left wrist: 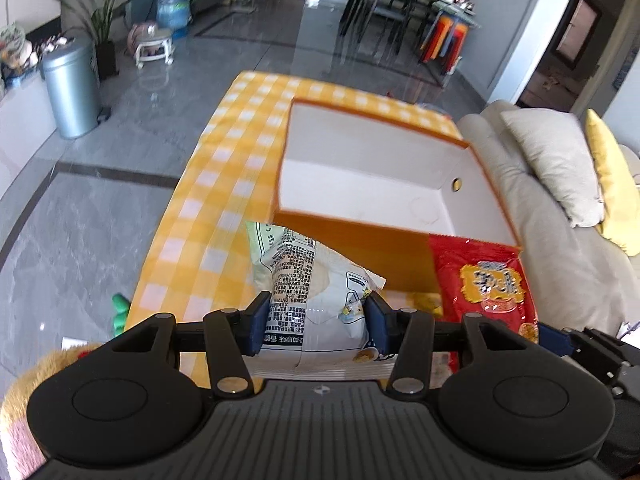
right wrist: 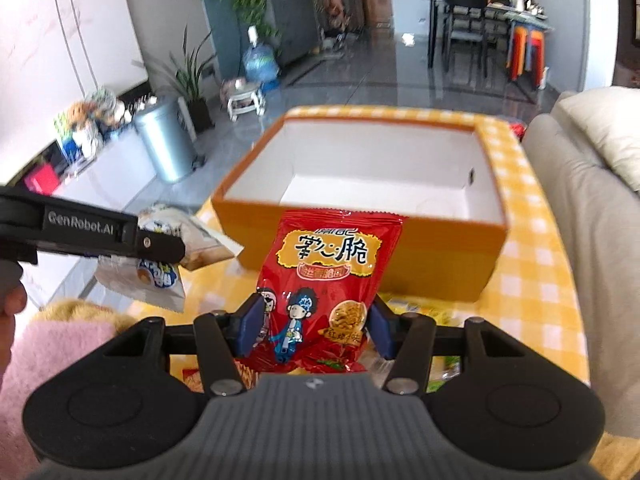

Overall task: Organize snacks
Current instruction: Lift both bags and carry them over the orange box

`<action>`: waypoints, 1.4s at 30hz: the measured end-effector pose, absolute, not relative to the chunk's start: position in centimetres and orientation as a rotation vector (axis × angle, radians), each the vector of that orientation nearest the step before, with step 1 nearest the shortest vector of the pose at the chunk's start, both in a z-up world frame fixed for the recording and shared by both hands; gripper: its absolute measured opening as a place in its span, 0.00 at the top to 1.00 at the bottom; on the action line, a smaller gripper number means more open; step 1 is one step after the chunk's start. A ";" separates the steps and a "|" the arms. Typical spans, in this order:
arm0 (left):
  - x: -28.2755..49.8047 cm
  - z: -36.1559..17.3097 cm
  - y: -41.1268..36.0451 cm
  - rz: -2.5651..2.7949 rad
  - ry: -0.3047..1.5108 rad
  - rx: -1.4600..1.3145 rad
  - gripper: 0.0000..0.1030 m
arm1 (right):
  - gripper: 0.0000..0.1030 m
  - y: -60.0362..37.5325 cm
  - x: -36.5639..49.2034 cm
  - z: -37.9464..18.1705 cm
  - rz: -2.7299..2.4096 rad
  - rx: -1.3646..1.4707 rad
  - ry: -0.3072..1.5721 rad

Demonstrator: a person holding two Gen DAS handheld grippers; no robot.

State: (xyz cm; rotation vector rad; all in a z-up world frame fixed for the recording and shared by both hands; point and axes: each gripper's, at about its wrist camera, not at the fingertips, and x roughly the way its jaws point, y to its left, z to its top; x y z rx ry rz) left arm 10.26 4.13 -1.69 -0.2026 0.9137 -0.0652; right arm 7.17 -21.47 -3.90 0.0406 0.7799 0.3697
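Observation:
My left gripper (left wrist: 316, 304) is shut on a white snack bag (left wrist: 312, 276) with black print, held up in front of the orange box (left wrist: 352, 240). My right gripper (right wrist: 316, 304) is shut on a red snack bag (right wrist: 328, 256) with cartoon figures, also raised before the box (right wrist: 440, 248). The box is open on top, white inside, and holds nothing that I can see. The red bag (left wrist: 484, 280) shows at the right of the left wrist view. In the right wrist view the left gripper (right wrist: 160, 240) and its white bag (right wrist: 160, 280) are at the left.
A yellow-and-white checked cloth (left wrist: 208, 216) covers the table. More snack packets (right wrist: 416, 308) lie on it below the grippers. A beige sofa (left wrist: 552, 184) runs along the right side. A pink fluffy cloth (right wrist: 52, 344) lies at the near left, and a metal bin (left wrist: 70, 88) stands on the floor.

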 end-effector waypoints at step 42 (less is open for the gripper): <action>28.5 -4.9 -2.8 -0.255 1.046 0.236 0.46 | 0.48 -22.9 27.9 -6.7 0.348 -0.055 1.023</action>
